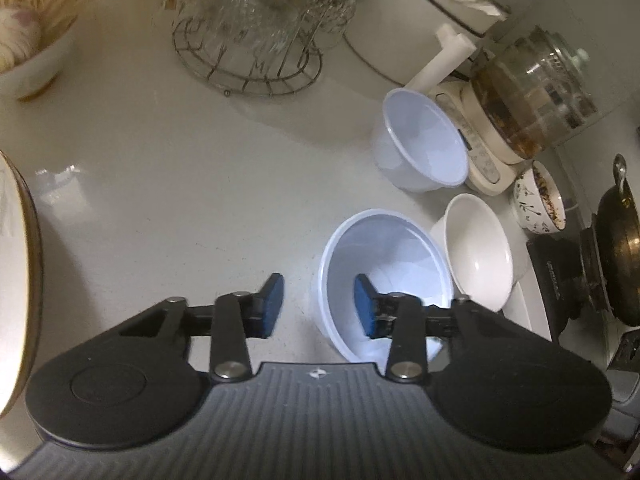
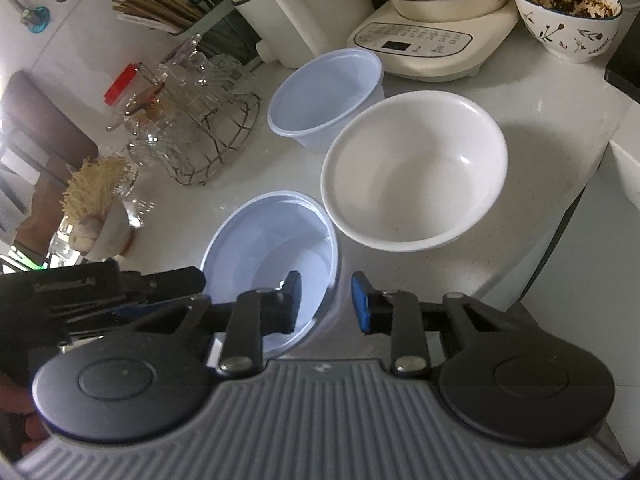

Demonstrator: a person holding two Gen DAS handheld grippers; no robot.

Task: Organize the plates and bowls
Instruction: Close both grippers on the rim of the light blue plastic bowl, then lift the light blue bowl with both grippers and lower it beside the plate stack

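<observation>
Both claws straddled the near pale-blue bowl's (image 2: 276, 256) rim from opposite sides, one pad inside and one outside: left claw (image 1: 319, 306) and right claw (image 2: 326, 304) stood apart, unclamped. It sat mid-bench beside the white bowl (image 2: 414, 170).

Bare counter (image 1: 160, 184) from nine to twelve o'clock. Blocked at one to three by bowls (image 1: 478, 248), kettle base (image 1: 480, 152), stove (image 1: 568, 280).

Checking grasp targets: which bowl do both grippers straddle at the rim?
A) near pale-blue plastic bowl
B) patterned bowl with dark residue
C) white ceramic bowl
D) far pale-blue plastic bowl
A: the left gripper and right gripper each have one finger inside and one outside the near pale-blue plastic bowl, at opposite walls.
</observation>
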